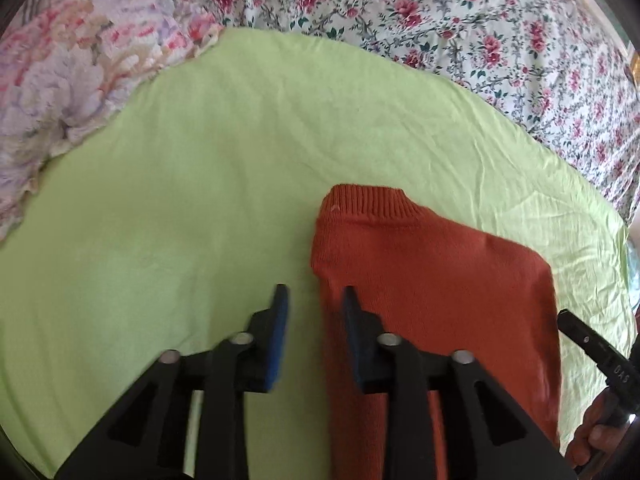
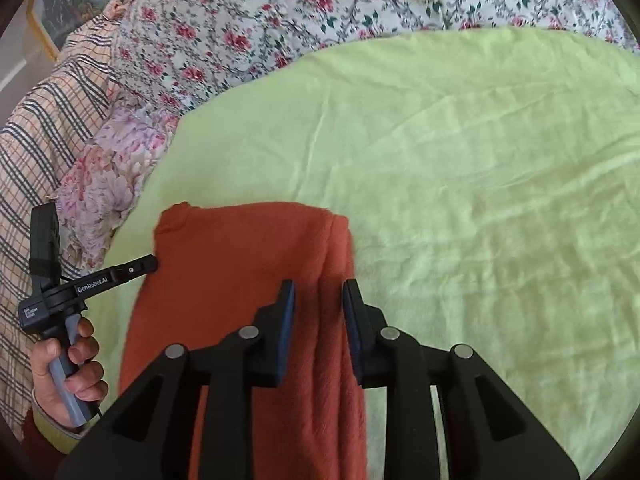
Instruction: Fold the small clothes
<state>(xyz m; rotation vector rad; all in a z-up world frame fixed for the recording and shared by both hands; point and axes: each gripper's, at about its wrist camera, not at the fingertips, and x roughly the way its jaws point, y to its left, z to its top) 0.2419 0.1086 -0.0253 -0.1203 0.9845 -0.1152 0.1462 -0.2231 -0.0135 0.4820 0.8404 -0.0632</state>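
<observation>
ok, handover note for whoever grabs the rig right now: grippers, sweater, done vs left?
Left gripper: open, holding nothing, over the left edge of the orange sweater.
Right gripper: open, holding nothing, over the sweater's right edge.
Sweater lies on the green sheet, collar away from you, already narrowed into a long strip with a fold line along the right side.
Left: looks like folding it across its length, then smoothing.

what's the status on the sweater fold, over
Left claw open, straddling orange sweater left edge. Right claw open over right edge. Sweater flat on green sheet. Nothing obstructing.
</observation>
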